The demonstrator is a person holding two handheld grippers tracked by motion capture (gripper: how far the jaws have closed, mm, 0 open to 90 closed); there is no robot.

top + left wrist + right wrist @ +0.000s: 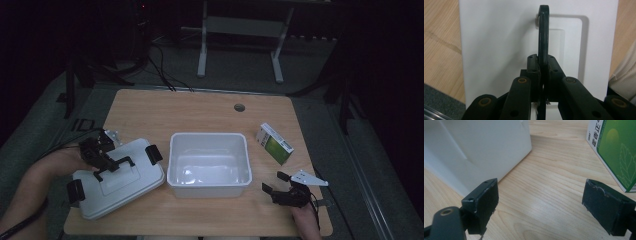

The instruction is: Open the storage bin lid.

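Resting near the front edge of the table (200, 107), the right gripper (278, 182) is sitting just in front of the white tub's (209, 162) right front corner, its jaws standing wide apart with bare wood between them — nothing is being touched. From the right gripper view, the tub's wall (481, 147) is rising just beyond one pad and the green-and-white carton (616, 152) is showing beyond the other.

Lying to the left of the tub, close beside it and turned askew, is the white lid (117, 177), flat on the table with black clips at its ends. The left gripper (105, 159) is reaching over the lid from the side away from the tub, and its jaws are pressing together on the lid's black handle (116, 165). In the left gripper view the handle (543, 37) is standing edge-on between the two pads, pinched tight, with the lid's recessed panel (571, 45) showing behind it.

The tub itself is sitting open and empty at the middle of the table. Beyond its right far corner — a little apart from it — the carton (274, 144) is standing tilted on the wood. Farther back from the tub, a small round hole (239, 107) is showing near the table's far edge.
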